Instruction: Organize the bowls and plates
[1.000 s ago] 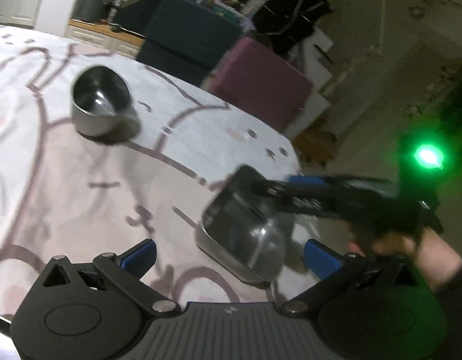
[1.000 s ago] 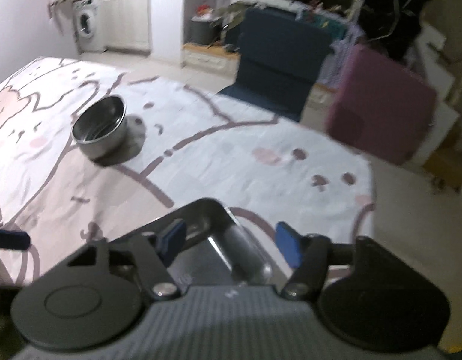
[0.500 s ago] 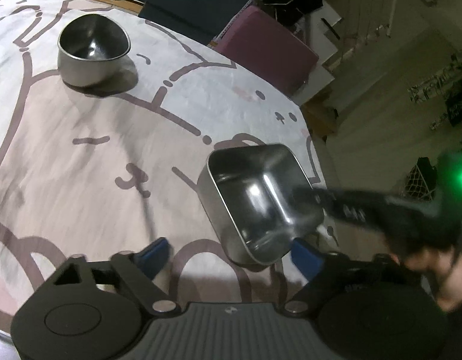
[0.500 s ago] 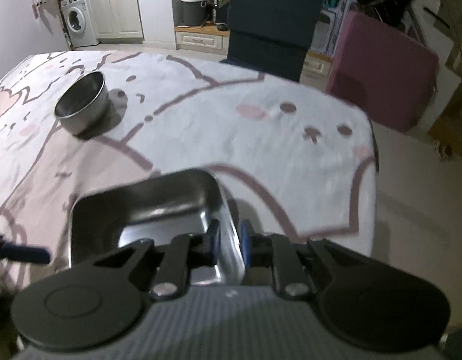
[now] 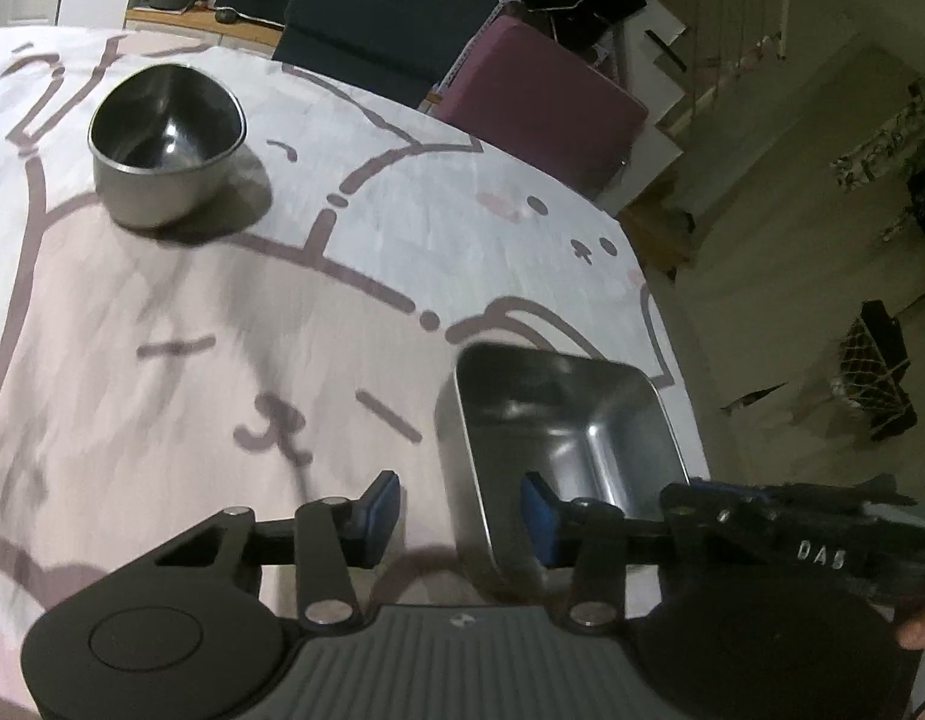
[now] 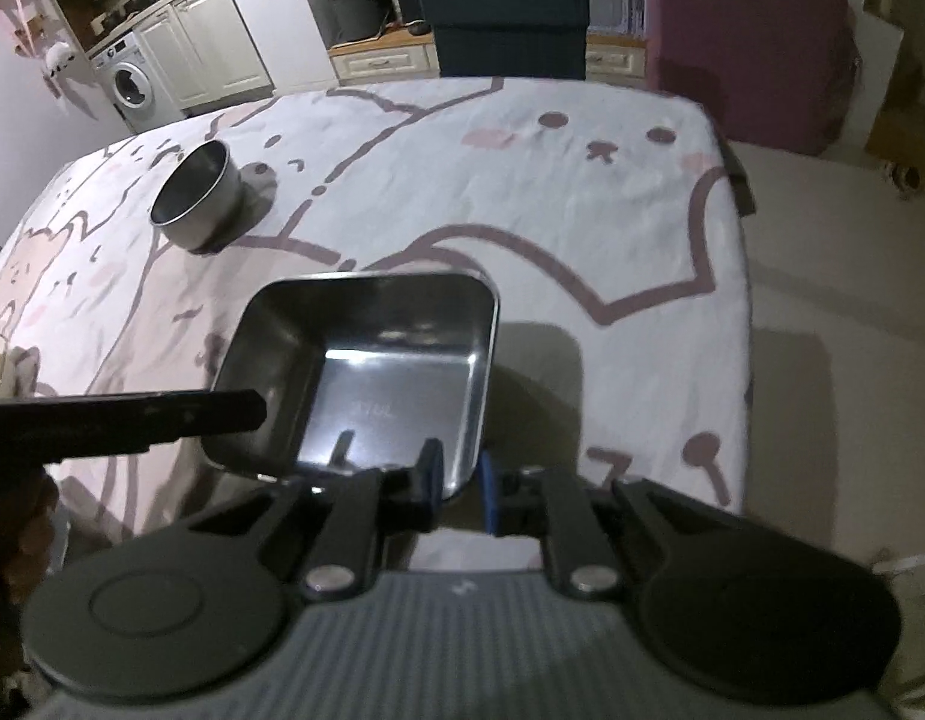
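The shiny square metal tray (image 6: 366, 372) sits near the edge of the surface (image 6: 522, 180), which wears a white cloth with pink cartoon animals (image 5: 162, 312); the right claw (image 6: 459, 477) is pinched tight on the tray's near wall, one blue pad inside and one outside (the tray looks a little lifted on that side, but I cannot tell for sure). The left claw (image 5: 459, 507) is wide apart; its two blue pads stand on either side of the tray's left wall and do not squeeze it, one pad over the cloth and one inside the tray. In the right wrist view the left claw shows as a dark bar reaching across the tray's left wall. The round metal bowl (image 5: 165, 144) stands upright farther back on the cloth, well apart from the tray; it has a dark shadow next to it. Behind the surface are a dark blue chair (image 6: 504, 6) and a purple chair (image 6: 750, 42); a white washing machine (image 6: 129, 84) stands far back on the left.
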{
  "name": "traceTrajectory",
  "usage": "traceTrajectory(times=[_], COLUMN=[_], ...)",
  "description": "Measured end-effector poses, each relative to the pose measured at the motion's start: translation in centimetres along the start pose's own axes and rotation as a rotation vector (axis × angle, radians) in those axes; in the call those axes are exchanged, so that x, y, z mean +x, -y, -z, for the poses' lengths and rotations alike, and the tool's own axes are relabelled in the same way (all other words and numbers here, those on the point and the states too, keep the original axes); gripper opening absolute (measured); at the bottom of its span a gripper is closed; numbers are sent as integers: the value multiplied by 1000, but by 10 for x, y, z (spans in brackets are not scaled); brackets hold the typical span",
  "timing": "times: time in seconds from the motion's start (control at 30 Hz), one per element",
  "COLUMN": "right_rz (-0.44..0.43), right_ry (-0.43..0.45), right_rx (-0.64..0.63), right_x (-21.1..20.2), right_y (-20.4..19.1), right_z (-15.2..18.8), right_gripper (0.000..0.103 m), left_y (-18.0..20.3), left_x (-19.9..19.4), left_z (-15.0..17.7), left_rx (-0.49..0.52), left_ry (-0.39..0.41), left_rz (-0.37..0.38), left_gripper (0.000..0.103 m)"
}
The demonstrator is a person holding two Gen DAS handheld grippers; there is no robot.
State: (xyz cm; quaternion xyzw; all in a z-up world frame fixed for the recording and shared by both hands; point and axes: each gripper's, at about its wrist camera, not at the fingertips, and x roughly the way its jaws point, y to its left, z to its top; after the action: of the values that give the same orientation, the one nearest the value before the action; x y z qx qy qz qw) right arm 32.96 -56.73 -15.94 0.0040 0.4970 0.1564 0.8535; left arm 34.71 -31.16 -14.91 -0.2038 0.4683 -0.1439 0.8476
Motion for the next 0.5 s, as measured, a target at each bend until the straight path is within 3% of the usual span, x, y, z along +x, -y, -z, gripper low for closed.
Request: traceTrajectory(times=[0.13,0.3,0.5], right_rz=[36,-4,-17], right_ry=[58,62,47], right_rx=[51,85,73], right_x=[0,13,24], right_y=[6,12,9], right_z=[-10,-16,-15], right_gripper=[20,24,17], left_y=[1,1,3], left_x=[7,15,19], left_z=[-6,-7,-5], left_rx=[7,-4,-4], left_ry=[-17,-54,-63], left_rz=[-4,-11,-17], left_gripper=[33,24,16])
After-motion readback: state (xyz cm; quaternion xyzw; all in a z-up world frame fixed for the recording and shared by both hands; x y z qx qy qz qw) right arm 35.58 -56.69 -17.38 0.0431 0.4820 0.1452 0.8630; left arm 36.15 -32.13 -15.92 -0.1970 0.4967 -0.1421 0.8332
